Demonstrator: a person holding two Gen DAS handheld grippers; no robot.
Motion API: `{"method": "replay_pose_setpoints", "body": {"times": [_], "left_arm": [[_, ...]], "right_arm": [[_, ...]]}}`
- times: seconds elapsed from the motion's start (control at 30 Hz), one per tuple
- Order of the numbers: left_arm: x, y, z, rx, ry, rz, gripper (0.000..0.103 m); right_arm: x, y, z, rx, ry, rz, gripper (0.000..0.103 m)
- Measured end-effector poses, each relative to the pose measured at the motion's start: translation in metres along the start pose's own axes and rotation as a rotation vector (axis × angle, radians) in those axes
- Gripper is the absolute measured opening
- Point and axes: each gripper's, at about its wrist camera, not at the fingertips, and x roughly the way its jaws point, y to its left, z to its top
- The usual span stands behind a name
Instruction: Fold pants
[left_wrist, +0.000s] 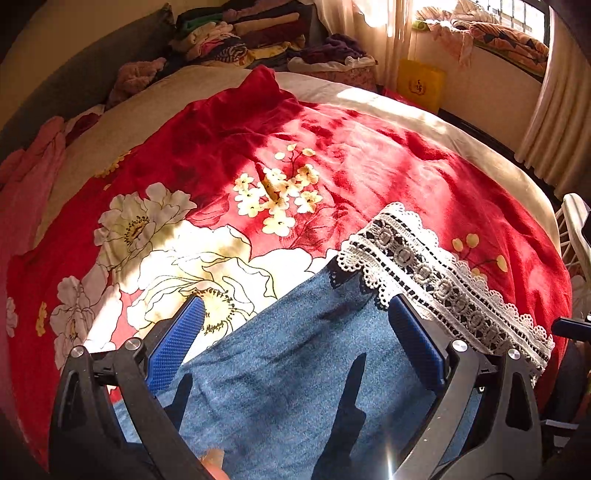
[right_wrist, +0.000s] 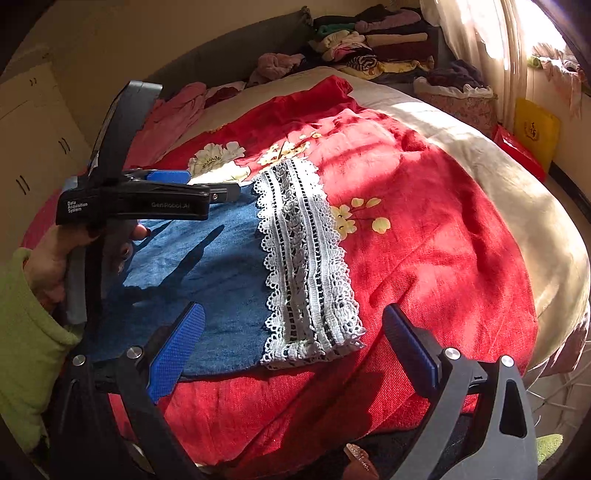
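Where scalloped lace trim (right_wrist: 310, 258) ends, denim pants (right_wrist: 207, 266) lie flat.

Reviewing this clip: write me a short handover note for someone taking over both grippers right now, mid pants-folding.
Left gripper: open, empty, over the blue pants, near the far edge.
Right gripper: open, empty, at the near edge, by the white lace cuff.
Pants lie flat on the red floral blanket, lace cuffs stacked, so the legs look already laid together; the waist end is out of view.
Left: grasp an end and fold the pants lengthwise, then smooth them.
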Motion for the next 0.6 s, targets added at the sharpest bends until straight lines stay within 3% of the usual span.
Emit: {"method": "replay_pose_setpoints", "body": {"times": [0.13,0.2,0.3,0.43,0.5,0.53,0.6], "left_arm": [[0.022,0.000,0.011,0.002,0.029,-0.052,0.089],[0.032,-0.001,0.013,0.000,0.044,-0.085,0.080],[0.043,-0.002,0.015,-0.022,0.058,-0.179,0.067],[0.050,0.005,0.012,-0.085,0.069,-0.290,0.058],[0.049,0.008,0.011,-0.096,0.067,-0.313,0.056],[0.049,0.009,0.011,-0.097,0.067,-0.314,0.055],[0.045,0.006,0.011,-0.088,0.062,-0.310,0.047]], "right_arm": [[0.007,-0.004,0.002,0.023,0.007,0.004,0.096],[0.011,-0.005,0.004,0.029,0.007,0.008,0.096],[0.018,-0.007,0.007,0.035,0.023,0.013,0.096],[0.026,-0.008,0.006,0.035,0.047,0.019,0.095],[0.026,-0.006,0.006,0.026,0.047,0.037,0.073],[0.027,-0.005,0.006,0.021,0.050,0.035,0.067],[0.028,-0.004,0.006,0.018,0.050,0.055,0.068]]}}
